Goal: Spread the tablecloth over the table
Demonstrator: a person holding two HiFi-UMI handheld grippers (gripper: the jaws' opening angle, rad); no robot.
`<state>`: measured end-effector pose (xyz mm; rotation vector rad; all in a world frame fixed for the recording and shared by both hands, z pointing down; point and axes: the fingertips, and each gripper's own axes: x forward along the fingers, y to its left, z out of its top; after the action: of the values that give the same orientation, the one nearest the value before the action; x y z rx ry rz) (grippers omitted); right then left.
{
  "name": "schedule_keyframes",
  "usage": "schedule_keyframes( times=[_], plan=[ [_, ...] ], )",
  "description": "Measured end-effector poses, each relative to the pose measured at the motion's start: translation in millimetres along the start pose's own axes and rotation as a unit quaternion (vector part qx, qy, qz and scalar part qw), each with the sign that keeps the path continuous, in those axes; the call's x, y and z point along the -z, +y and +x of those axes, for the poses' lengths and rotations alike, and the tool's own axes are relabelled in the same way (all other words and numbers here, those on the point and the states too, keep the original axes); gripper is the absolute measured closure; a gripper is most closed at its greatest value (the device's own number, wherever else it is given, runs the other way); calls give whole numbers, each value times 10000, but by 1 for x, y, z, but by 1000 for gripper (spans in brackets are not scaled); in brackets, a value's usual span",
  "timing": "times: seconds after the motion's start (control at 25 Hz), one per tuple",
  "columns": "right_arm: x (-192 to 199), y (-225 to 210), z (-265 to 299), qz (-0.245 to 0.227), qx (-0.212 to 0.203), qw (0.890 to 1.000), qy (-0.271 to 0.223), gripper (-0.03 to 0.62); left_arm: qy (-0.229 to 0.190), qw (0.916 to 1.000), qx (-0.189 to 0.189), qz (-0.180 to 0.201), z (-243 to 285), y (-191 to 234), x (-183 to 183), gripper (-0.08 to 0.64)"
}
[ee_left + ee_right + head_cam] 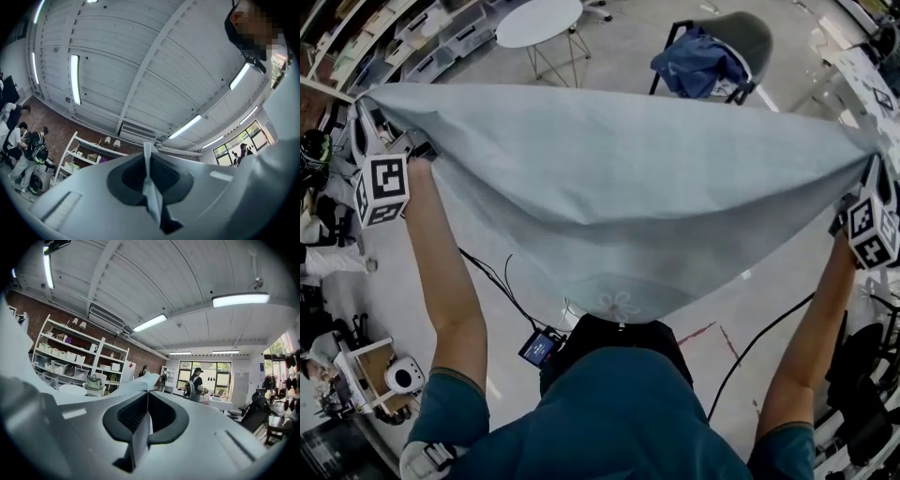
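Note:
A pale grey-blue tablecloth (619, 178) is stretched wide in the air in front of me and sags in a curve toward my chest, with a small flower motif at its low edge. My left gripper (394, 141) is shut on its left corner, arm raised. My right gripper (872, 169) is shut on its right corner. In the left gripper view the jaws (149, 164) pinch a thin fold of tablecloth (152, 197) and point up at the ceiling. The right gripper view shows the right gripper (146, 413) clamped on a fold of tablecloth (139, 439).
Beyond the cloth stand a round white table (539, 21) and a chair draped with a blue garment (703, 58). Shelves with bins (412, 37) line the far left. Black cables (487, 272) and a small device (540, 347) lie on the floor. People (194, 383) stand far off.

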<state>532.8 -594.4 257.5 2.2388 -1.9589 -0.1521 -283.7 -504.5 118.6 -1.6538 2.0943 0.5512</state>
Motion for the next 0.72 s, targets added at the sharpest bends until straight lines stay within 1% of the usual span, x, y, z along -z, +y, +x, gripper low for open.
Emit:
schedule_keyframes(
  times=[0.08,0.16,0.24,0.36,0.44,0.52,0.72],
  plan=[
    [30,1,26,-19,55,9996,278,578,352,9993,59,127,15,10,47,560],
    [60,5,50,-93,45,9984,549,578,750,9968,97,241,24,20,92,560],
    [87,8,72,-187,31,9968,777,578,1114,9929,103,399,29,30,133,560],
    [128,17,101,-356,-40,9941,1023,578,1630,9842,106,688,29,42,191,560],
    [149,28,116,-470,-102,9921,1158,578,1985,9763,139,852,27,49,228,560],
    [167,41,131,-573,-179,9900,1280,578,2357,9663,192,1015,24,56,264,560],
    [211,75,147,-862,-402,9846,1467,578,3259,9351,268,1365,-8,72,349,560]
  ],
)
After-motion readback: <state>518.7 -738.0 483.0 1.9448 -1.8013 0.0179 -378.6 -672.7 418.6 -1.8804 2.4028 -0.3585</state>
